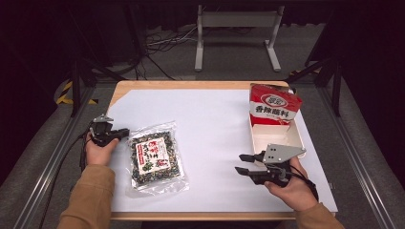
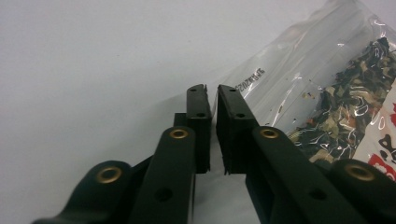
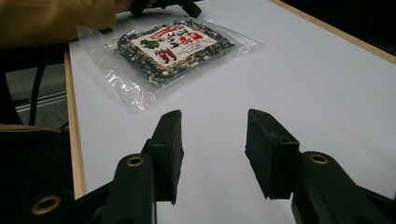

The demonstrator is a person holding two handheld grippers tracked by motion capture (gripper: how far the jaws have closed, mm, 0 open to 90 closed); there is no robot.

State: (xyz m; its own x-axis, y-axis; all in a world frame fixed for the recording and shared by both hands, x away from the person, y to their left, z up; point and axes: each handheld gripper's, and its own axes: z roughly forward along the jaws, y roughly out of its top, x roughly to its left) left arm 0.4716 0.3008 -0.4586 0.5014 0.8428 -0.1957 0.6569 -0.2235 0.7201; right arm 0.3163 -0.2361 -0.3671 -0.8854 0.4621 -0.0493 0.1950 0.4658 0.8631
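The left tool (image 1: 125,132), jaws nearly closed and empty, sits beside a clear plastic spice packet (image 1: 154,158); the right tool (image 1: 241,163) hovers wide open, empty.

Red pouch (image 1: 274,109) — reads 香辣蘸料.

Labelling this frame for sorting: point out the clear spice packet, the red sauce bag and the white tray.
clear spice packet (image 1: 154,157), high view, on its printed label.
red sauce bag (image 1: 272,109), high view, on its front face.
white tray (image 1: 300,139), high view, on its right rim.
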